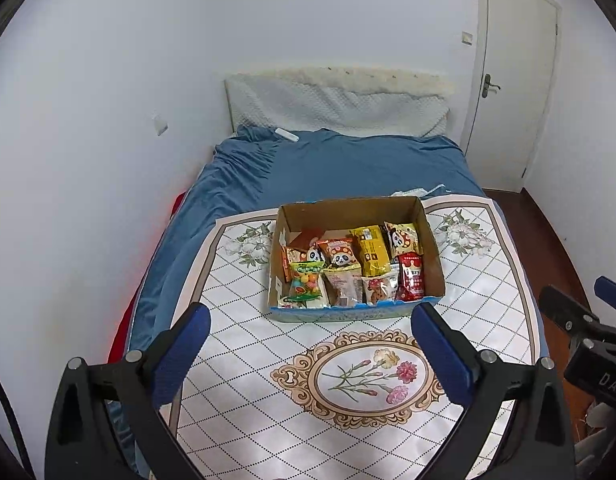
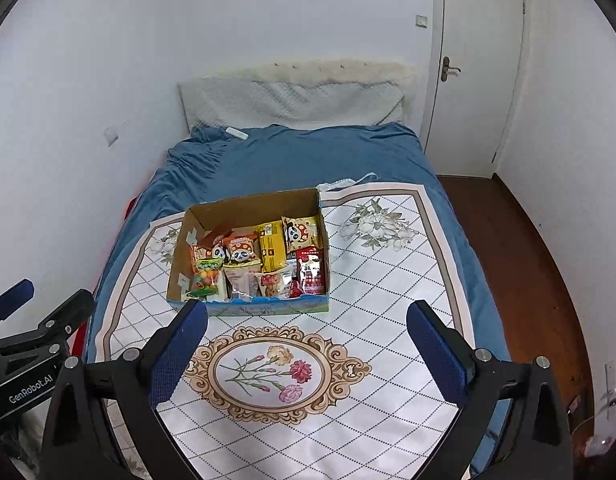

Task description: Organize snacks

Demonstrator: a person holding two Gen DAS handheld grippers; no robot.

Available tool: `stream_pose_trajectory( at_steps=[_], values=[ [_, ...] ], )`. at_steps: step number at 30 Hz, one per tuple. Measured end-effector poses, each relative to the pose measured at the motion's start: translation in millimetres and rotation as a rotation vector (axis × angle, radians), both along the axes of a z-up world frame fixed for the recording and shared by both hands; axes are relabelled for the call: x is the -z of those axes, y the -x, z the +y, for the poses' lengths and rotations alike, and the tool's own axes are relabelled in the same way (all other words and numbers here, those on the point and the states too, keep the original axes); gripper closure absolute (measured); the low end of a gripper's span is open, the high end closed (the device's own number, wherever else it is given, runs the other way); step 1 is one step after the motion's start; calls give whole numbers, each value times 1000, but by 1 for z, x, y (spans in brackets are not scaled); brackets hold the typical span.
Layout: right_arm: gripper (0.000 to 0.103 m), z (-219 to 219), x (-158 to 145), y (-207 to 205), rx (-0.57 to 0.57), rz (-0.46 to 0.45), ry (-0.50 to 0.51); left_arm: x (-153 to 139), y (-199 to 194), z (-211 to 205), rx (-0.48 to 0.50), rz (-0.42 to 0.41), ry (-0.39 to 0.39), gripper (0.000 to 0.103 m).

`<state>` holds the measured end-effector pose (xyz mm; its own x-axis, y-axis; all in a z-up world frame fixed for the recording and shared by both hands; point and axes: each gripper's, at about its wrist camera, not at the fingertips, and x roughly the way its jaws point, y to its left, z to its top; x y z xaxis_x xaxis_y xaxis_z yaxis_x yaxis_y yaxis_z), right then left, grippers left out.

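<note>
Snacks [image 1: 349, 268] fill cardboard box [image 1: 431, 248]; both grippers [image 1: 311, 344] [image 2: 308, 340] agape

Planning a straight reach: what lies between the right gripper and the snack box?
Only bare patterned cloth lies between the open right gripper and the snack box; nothing stands in the way. The right wrist view shows it.

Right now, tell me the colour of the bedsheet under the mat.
Blue; the bedsheet shows best in the left wrist view.
</note>
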<state>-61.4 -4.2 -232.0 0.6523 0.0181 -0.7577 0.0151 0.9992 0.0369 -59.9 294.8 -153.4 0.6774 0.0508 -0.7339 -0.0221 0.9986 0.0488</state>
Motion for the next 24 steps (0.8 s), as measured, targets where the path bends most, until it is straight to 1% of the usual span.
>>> stream_pose_trajectory(
  at_steps=[8, 24],
  values=[
    [1, 0, 5, 1, -1, 4, -1, 3, 0, -2, -2, 0, 2, 0],
    [1, -3, -5, 6, 6, -13, 0, -5, 3, -3, -9, -19, -4, 0]
  ],
)
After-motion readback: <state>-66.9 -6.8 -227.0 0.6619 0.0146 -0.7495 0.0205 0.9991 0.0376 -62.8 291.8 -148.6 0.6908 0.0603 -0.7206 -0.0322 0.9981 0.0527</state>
